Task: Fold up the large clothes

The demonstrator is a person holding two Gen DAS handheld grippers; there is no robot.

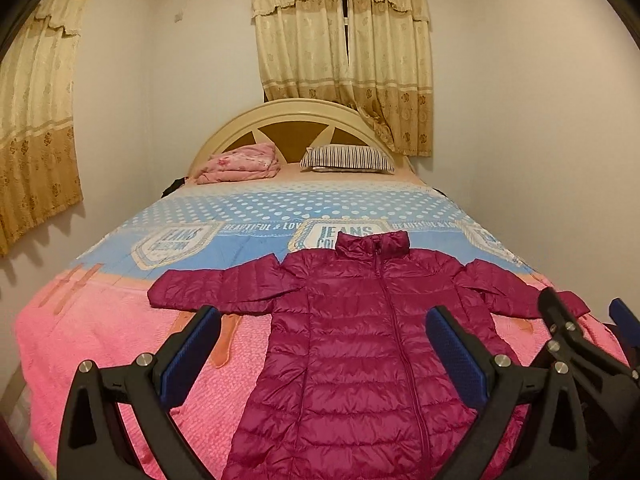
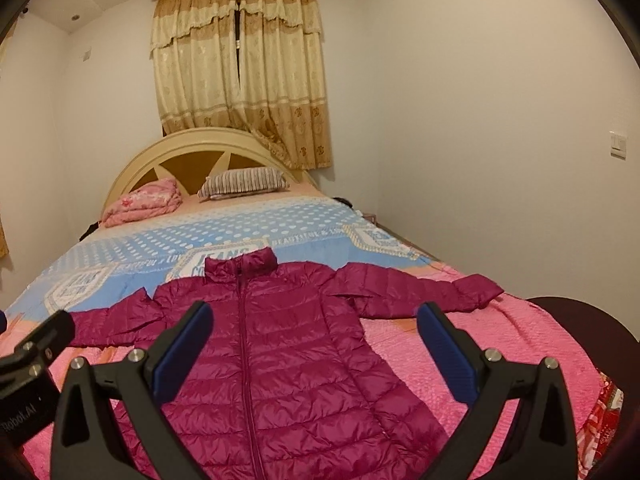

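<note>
Evidently nothing was folded yet: the magenta jacket (image 1: 360, 344) lay flat on the bed (image 1: 100, 320), zipped, sleeves spread, collar toward the headboard (image 1: 296, 120). Left tool (image 1: 324, 344) and right tool (image 2: 316, 340) hovered wide, empty, above its hem.

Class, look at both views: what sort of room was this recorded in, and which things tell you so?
Most likely a home bedroom. A bed with an arched headboard fills the room, a striped pillow lies at its head, and drawn curtains hang behind it.
</note>
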